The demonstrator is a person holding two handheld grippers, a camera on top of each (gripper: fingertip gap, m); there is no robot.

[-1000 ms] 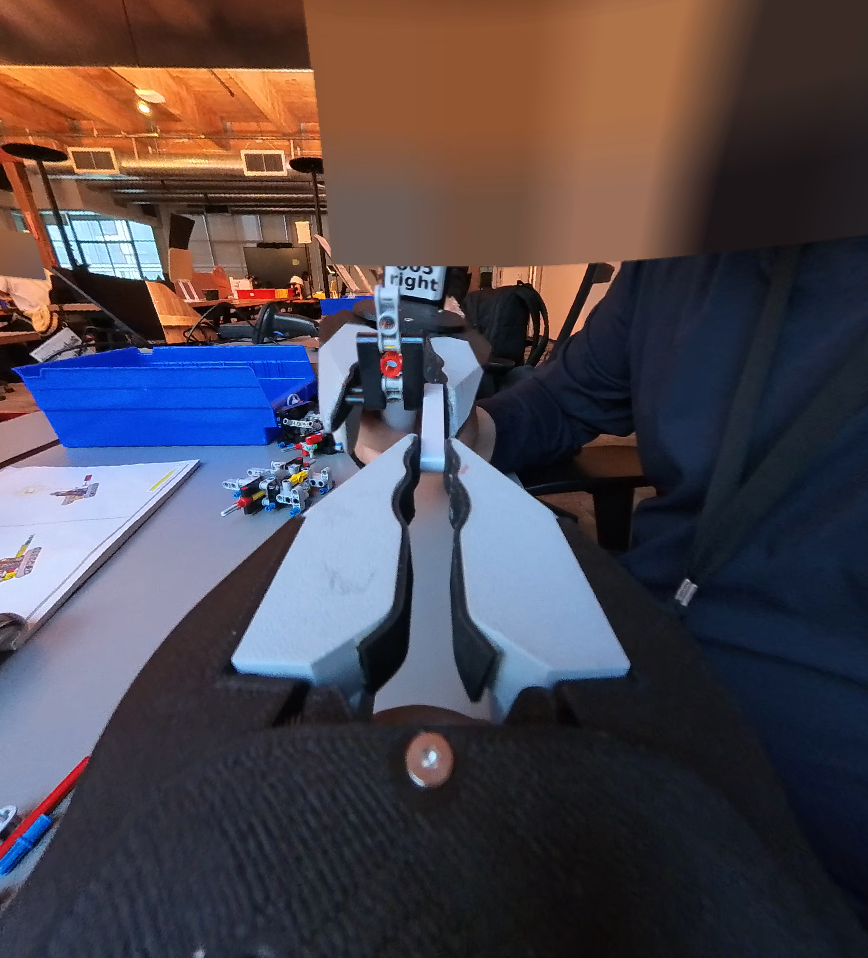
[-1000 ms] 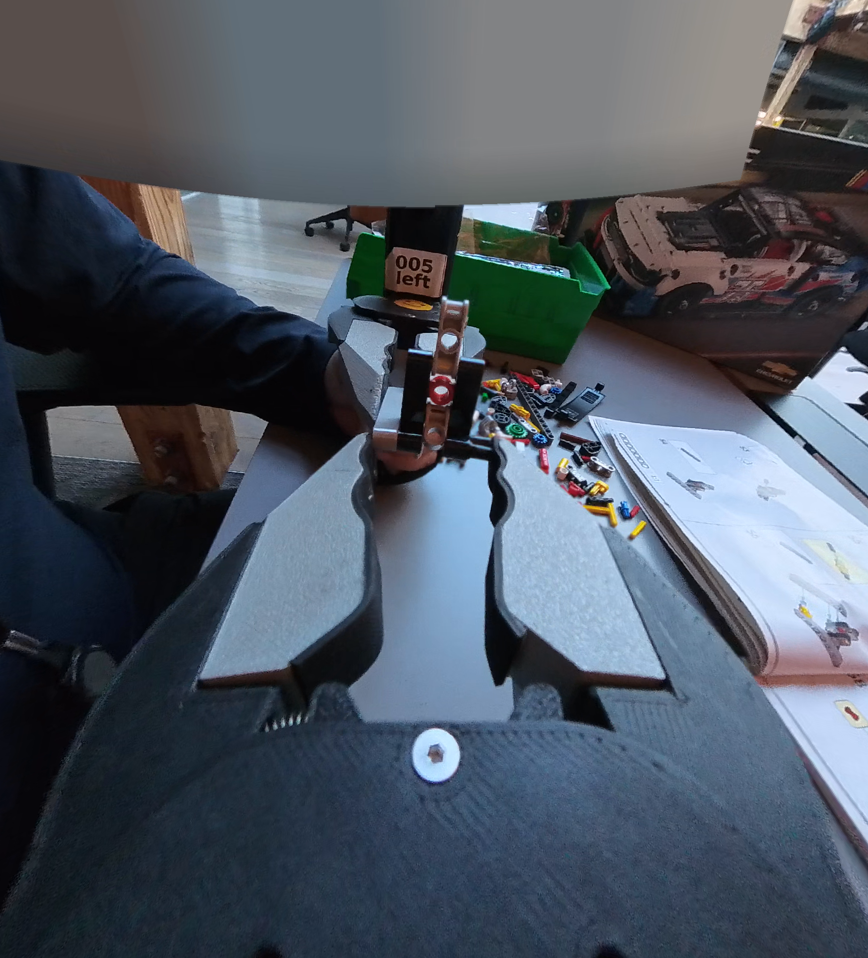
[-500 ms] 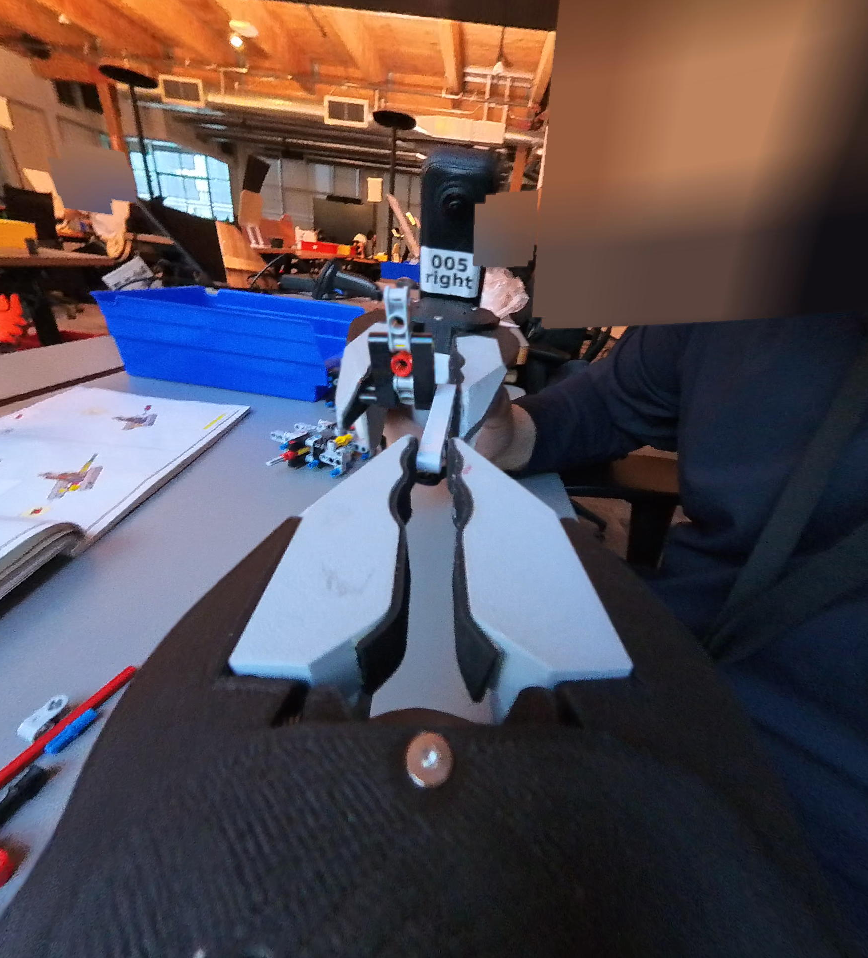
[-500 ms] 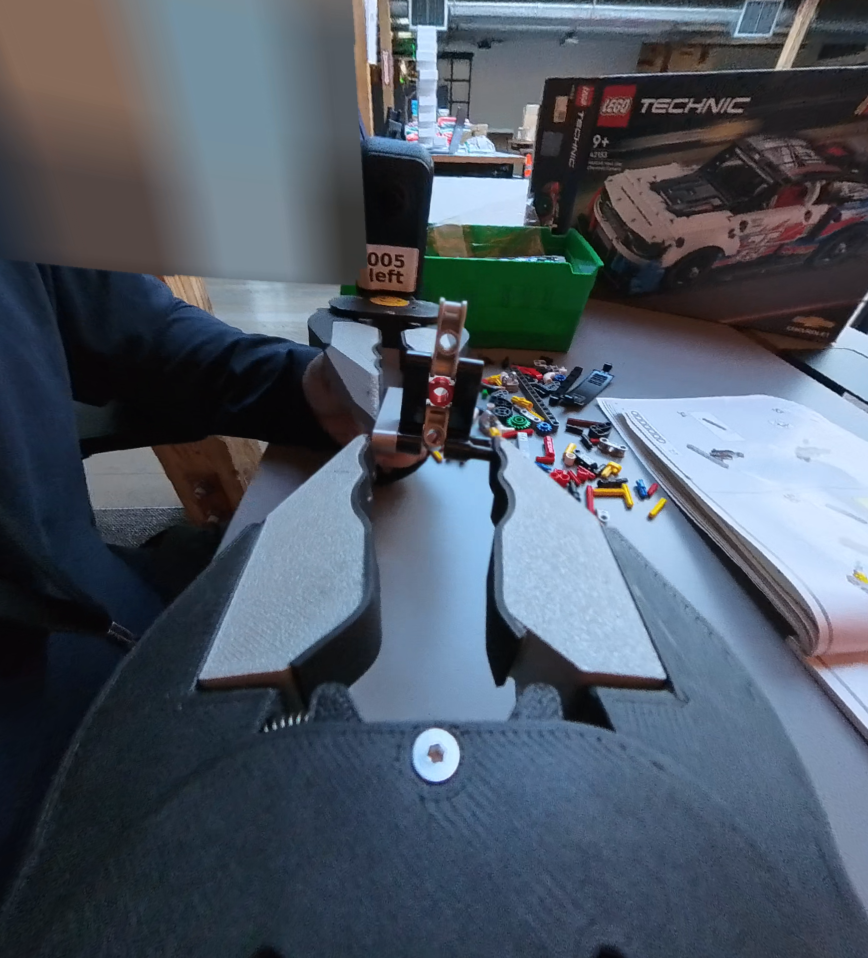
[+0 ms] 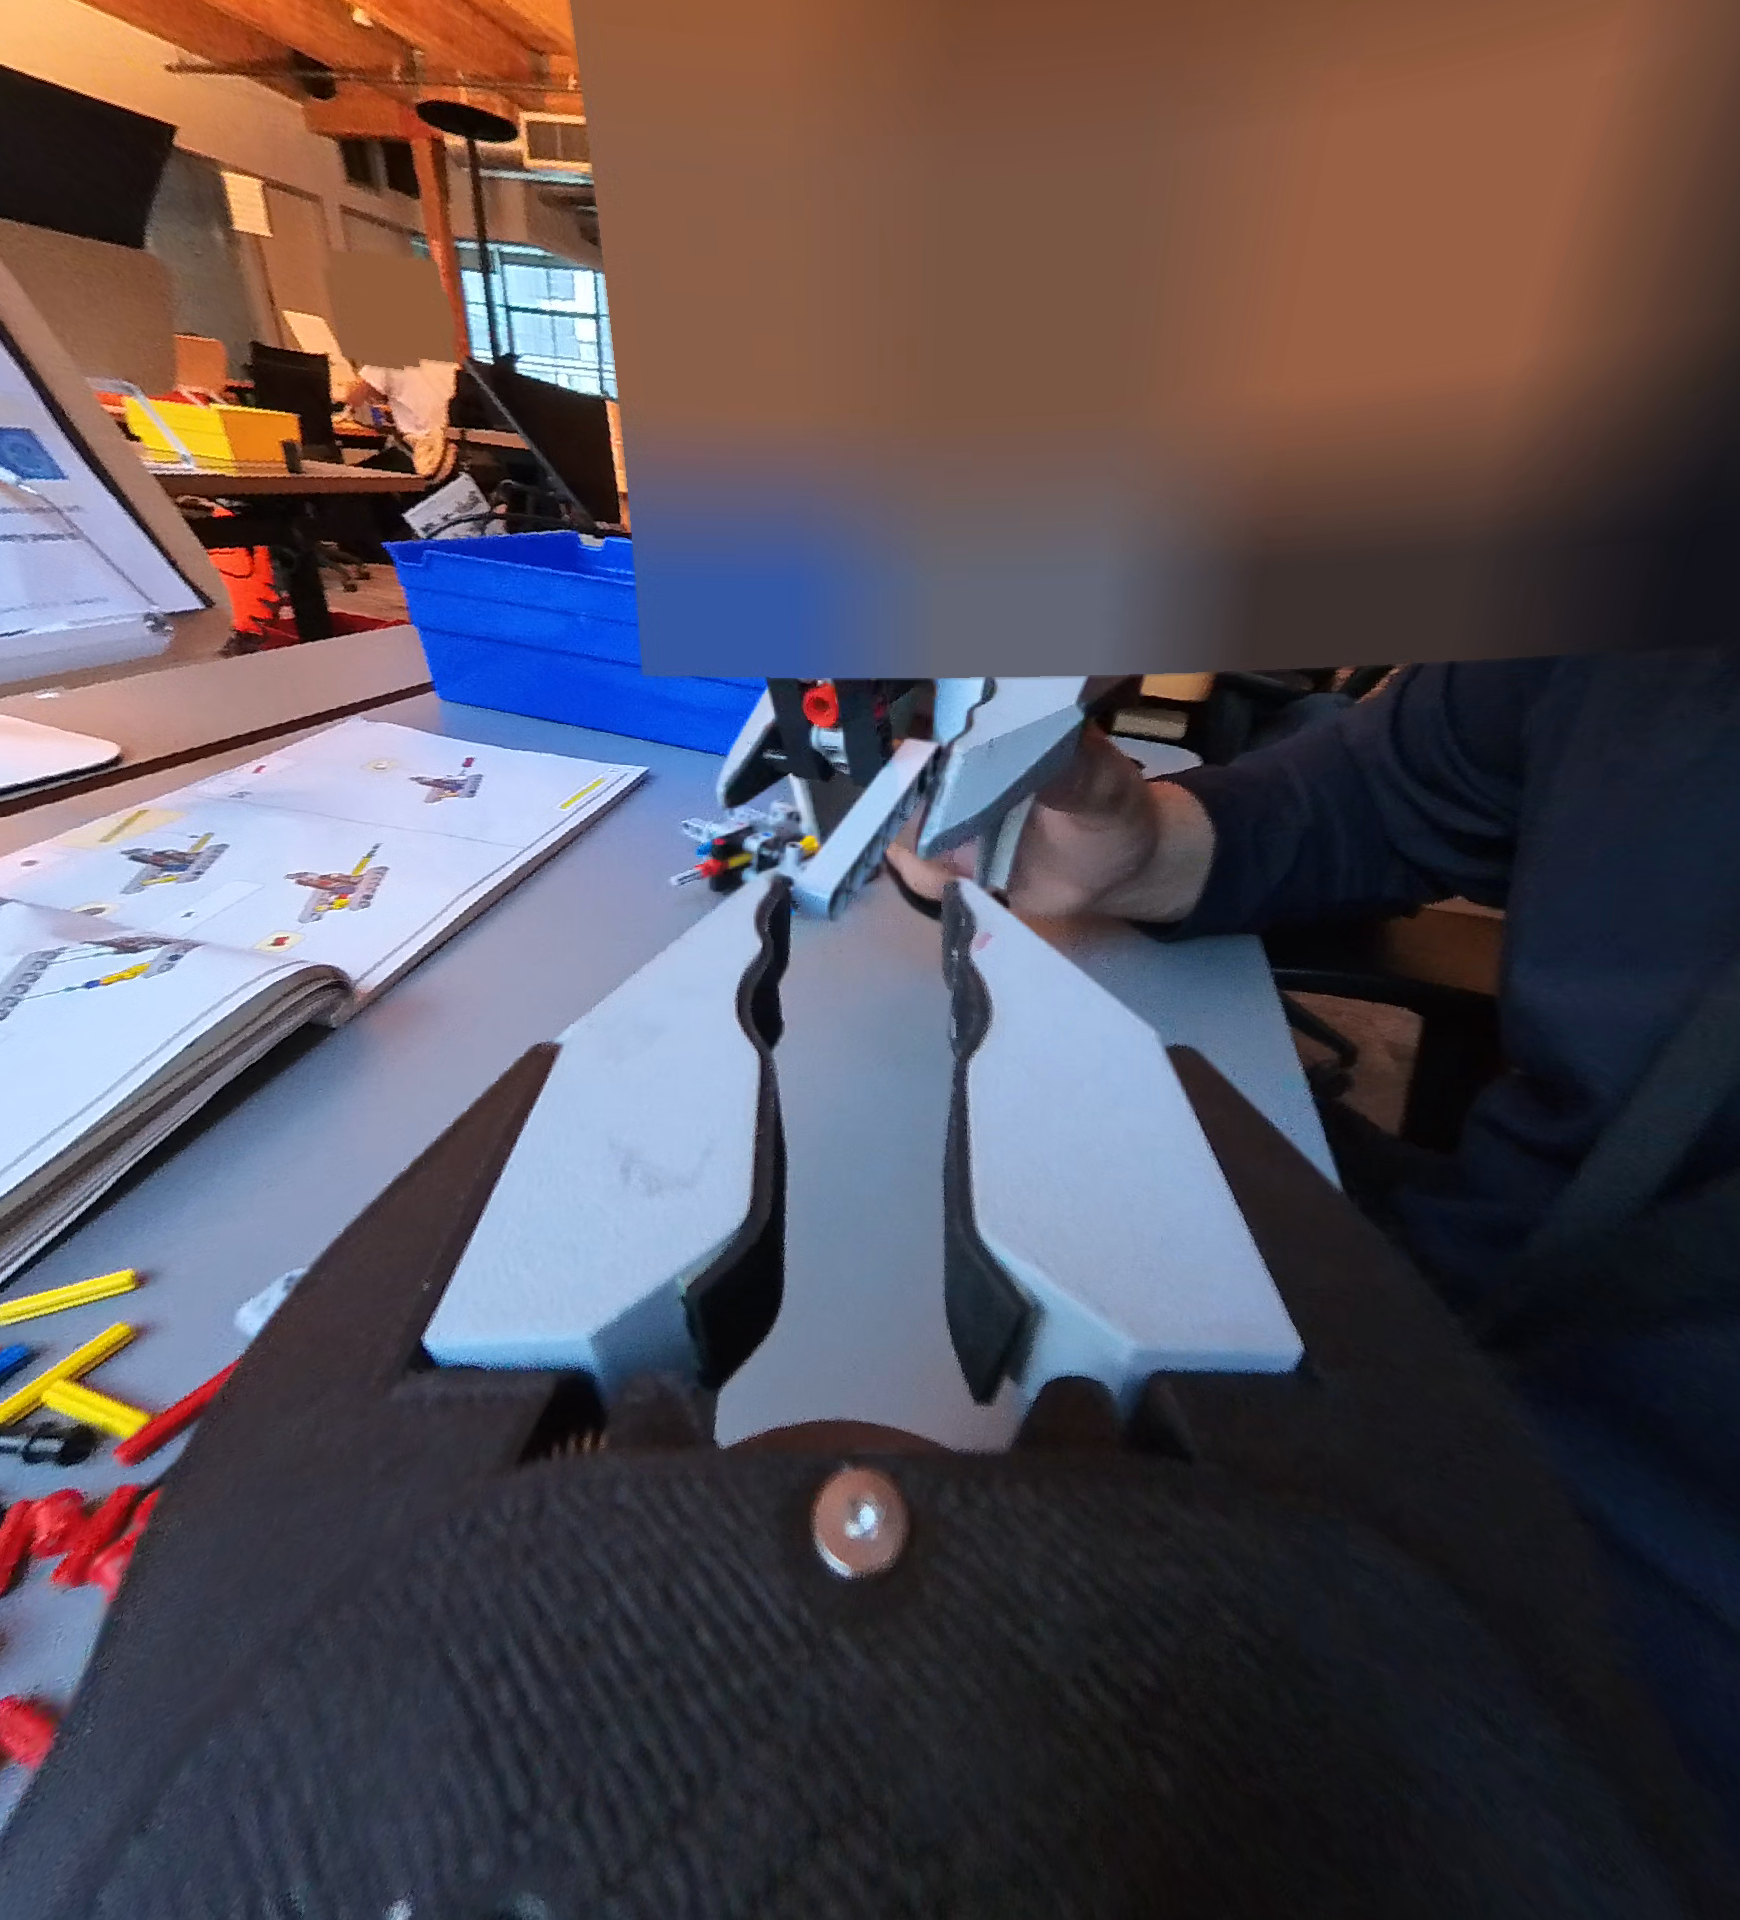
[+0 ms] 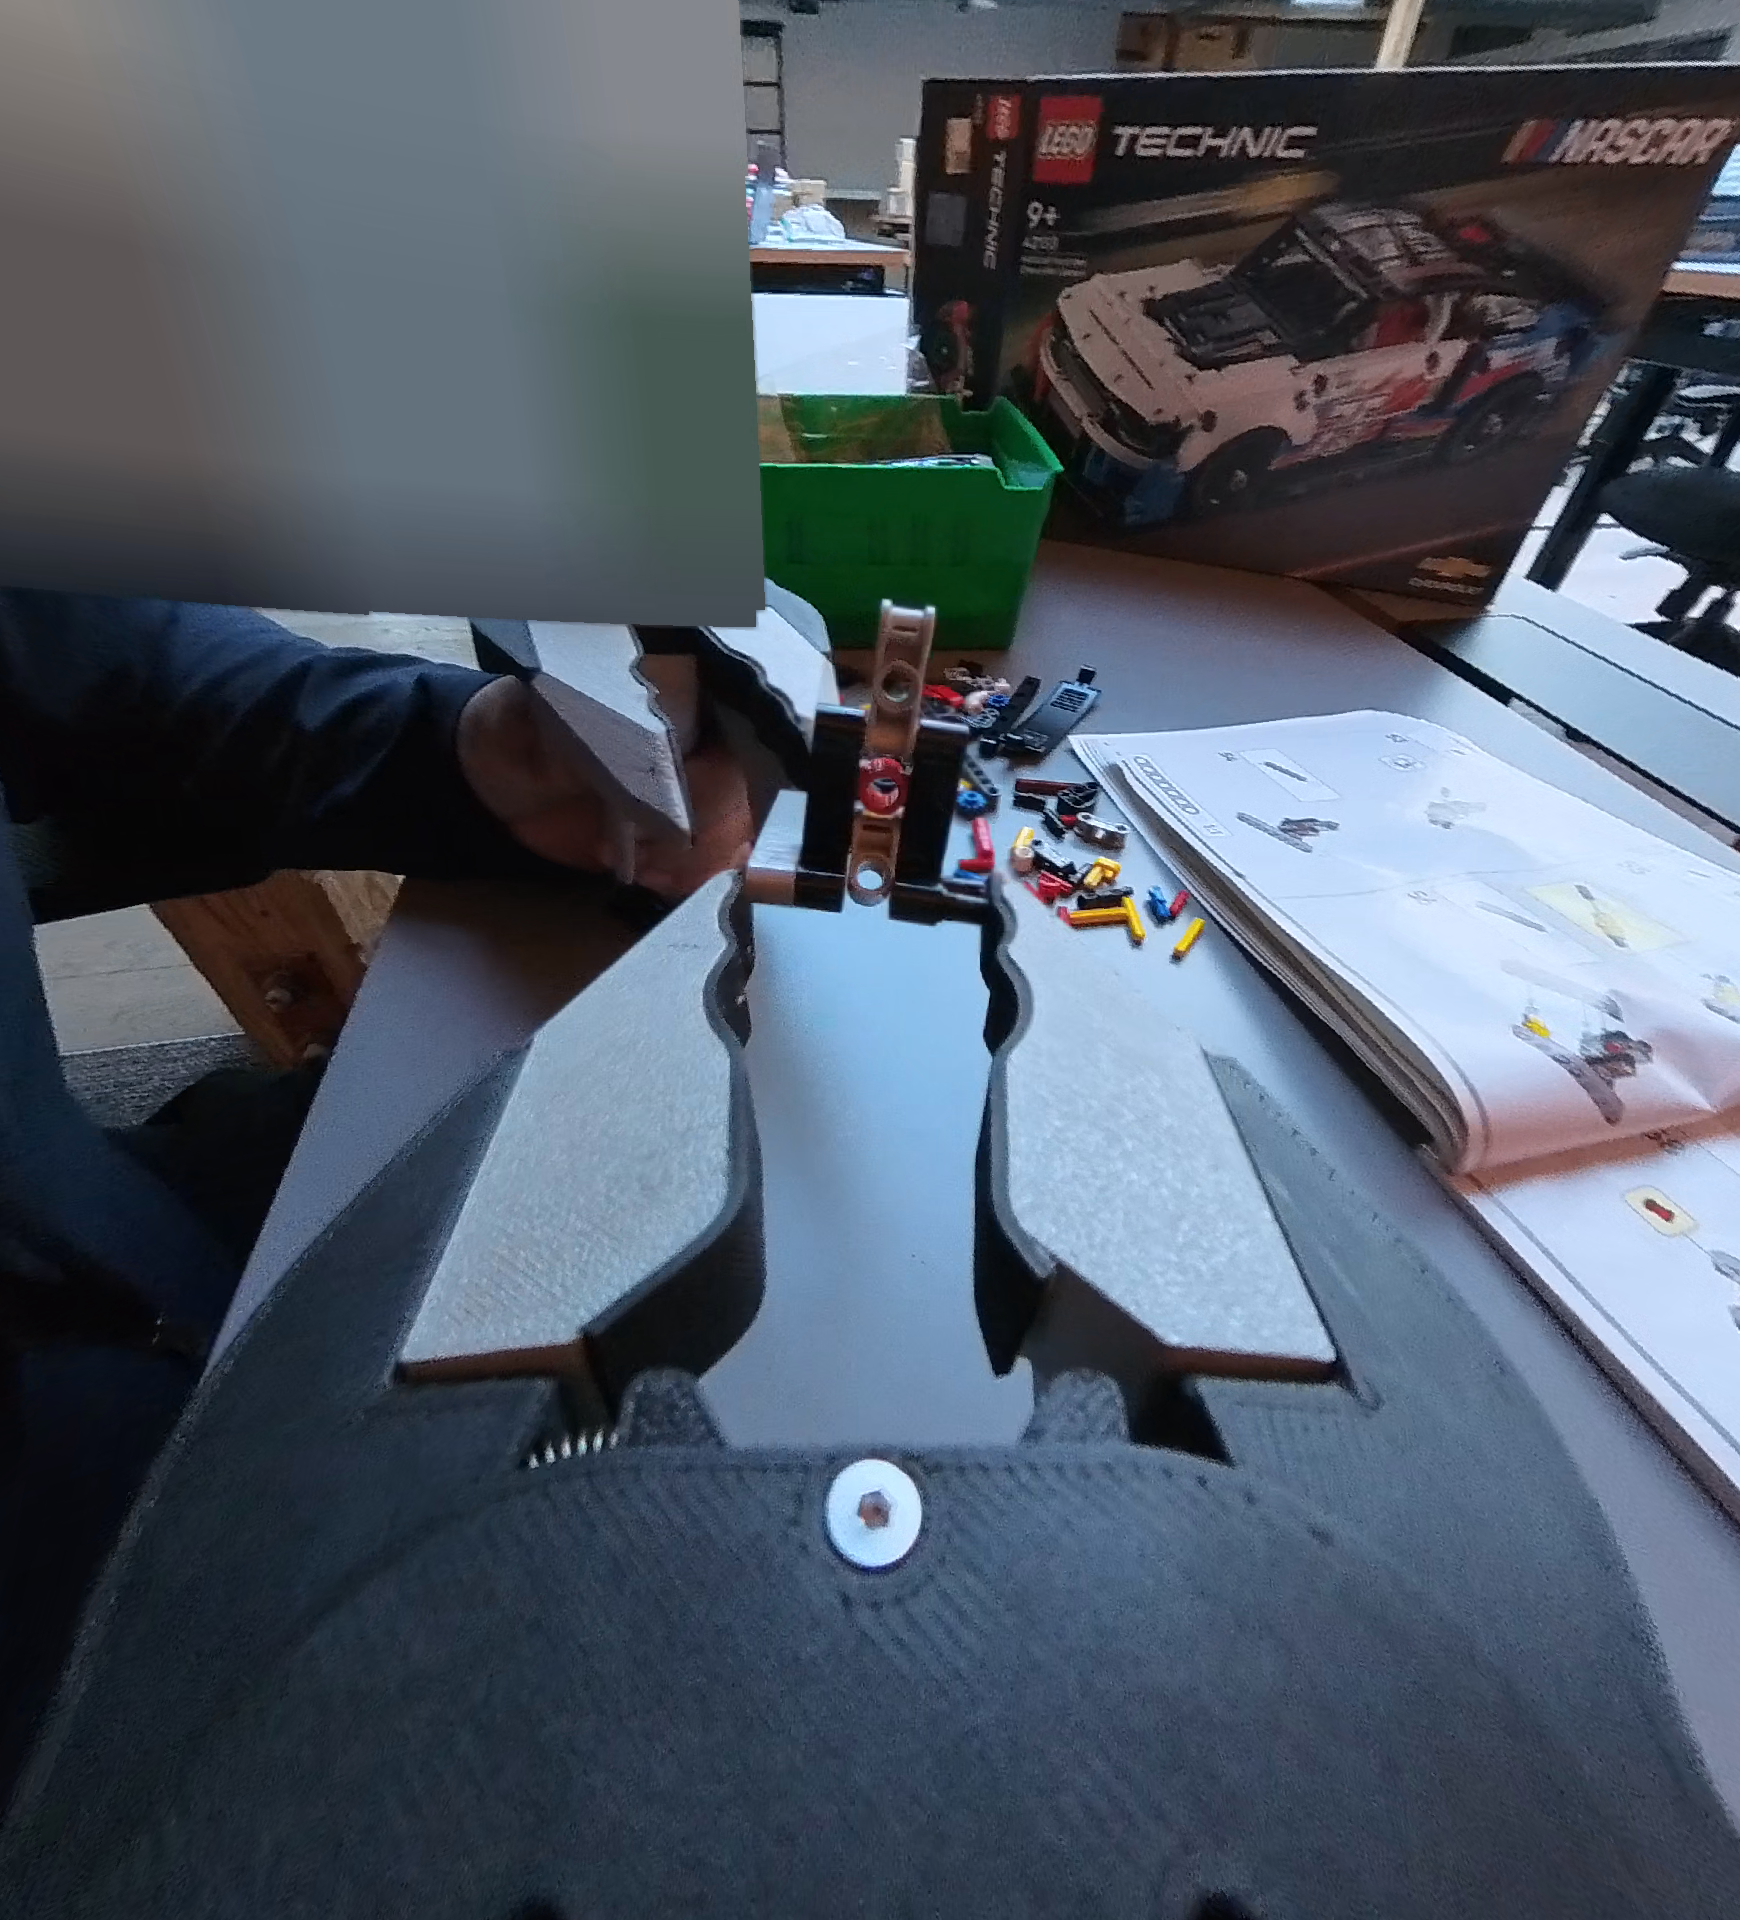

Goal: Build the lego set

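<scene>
A small black brick assembly (image 6: 881,821), light, rigid and likely apt to pop apart, is clamped by its bottom ends in the right gripper (image 6: 868,902) above the bench (image 6: 1209,665). The left gripper (image 5: 861,906) stands released beside its grey beam (image 5: 861,831).

Warm indoor light, wide-angle edge blur

Open instruction booklet (image 6: 1448,914) beside scattered small parts (image 6: 1084,883); green bin (image 6: 907,540) and car-picture box (image 6: 1344,322) behind; blue bin (image 5: 533,634)
</scene>
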